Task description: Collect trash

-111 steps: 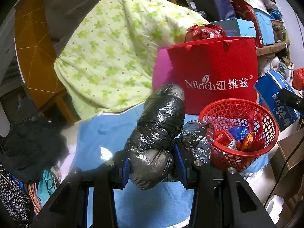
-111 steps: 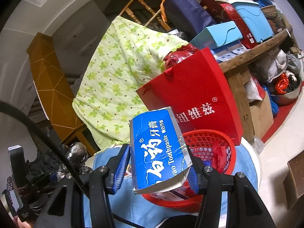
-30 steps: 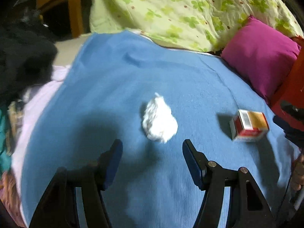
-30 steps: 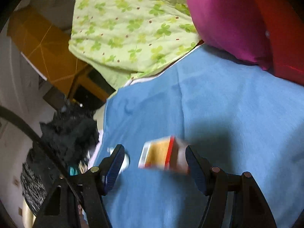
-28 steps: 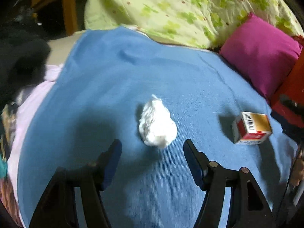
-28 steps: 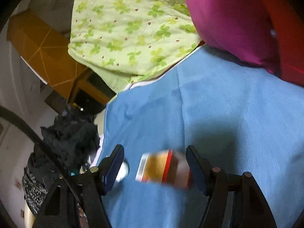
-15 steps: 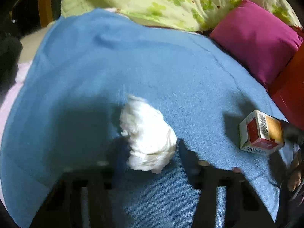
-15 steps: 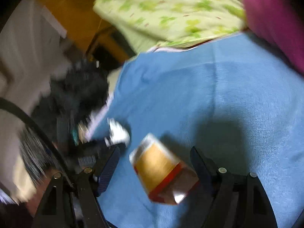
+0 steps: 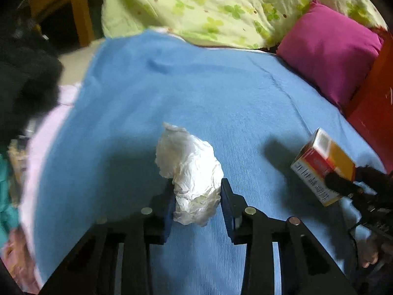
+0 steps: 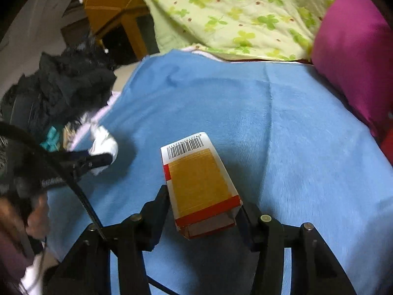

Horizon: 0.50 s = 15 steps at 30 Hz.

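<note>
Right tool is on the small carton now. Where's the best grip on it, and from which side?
Grip the carton across its two narrow side walls near the red-banded end, coming in from that end along its length. It is a long flat-sided box, so the walls give the right tool parallel faces. That is where the jaws have just closed on it.

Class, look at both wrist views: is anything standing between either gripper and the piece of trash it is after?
Nothing visible. The left gripper is shut on the crumpled tissue, and the right gripper has just closed on the small carton.
</note>
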{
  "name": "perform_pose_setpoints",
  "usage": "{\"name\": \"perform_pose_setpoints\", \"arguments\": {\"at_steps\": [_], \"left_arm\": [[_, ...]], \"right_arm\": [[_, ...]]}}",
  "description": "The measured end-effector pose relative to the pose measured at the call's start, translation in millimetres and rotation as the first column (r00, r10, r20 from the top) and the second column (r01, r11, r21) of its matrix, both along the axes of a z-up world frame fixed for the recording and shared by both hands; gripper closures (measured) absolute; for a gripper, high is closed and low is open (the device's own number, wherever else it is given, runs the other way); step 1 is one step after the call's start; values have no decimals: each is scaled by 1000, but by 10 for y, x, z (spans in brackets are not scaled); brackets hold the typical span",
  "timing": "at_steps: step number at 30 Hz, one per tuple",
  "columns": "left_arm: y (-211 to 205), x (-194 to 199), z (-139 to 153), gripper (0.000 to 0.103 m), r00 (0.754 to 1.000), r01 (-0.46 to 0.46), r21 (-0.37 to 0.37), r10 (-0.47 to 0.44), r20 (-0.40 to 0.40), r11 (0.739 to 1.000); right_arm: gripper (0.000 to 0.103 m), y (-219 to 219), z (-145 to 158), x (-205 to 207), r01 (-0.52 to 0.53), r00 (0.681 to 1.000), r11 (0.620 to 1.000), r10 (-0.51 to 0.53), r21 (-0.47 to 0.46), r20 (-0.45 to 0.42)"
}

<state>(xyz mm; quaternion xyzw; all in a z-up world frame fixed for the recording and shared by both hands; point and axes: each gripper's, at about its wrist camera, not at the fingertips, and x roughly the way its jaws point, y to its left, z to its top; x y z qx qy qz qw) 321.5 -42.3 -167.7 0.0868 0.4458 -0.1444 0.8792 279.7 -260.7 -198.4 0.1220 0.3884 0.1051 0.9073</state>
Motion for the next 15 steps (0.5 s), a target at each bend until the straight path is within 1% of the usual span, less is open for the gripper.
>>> {"name": "perform_pose_setpoints", "arguments": {"at_steps": [2, 4, 6, 8, 11, 13, 15], "left_arm": [[12, -247, 157, 66, 999, -12, 21, 11, 41, 1000], [2, -481, 320, 66, 996, -20, 40, 16, 85, 999], [-52, -694, 480, 66, 991, -39, 59, 31, 131, 998], [-96, -902, 633, 66, 985, -41, 54, 32, 171, 998], [-133, -1283, 902, 66, 964, -57, 63, 39, 263, 996], [-147, -1526, 1059, 66, 949, -63, 54, 43, 312, 997], [-162, -1709, 1199, 66, 934, -72, 51, 49, 355, 996]], "right_arm": [[49, -16, 170, -256, 13, 1000, 999, -14, 42, 26], [49, -33, 327, -472, 22, 998, 998, -25, 56, 57], [49, -54, 546, -775, 33, 993, 997, -41, 68, 107], [49, -99, 752, -1056, 45, 987, 996, -56, 79, 152], [49, -132, 1013, -1438, 59, 975, 995, -75, 79, 208], [49, -170, 1165, -1710, 76, 965, 994, -95, 84, 243], [49, -178, 1267, -1876, 87, 958, 992, -109, 91, 265]]}}
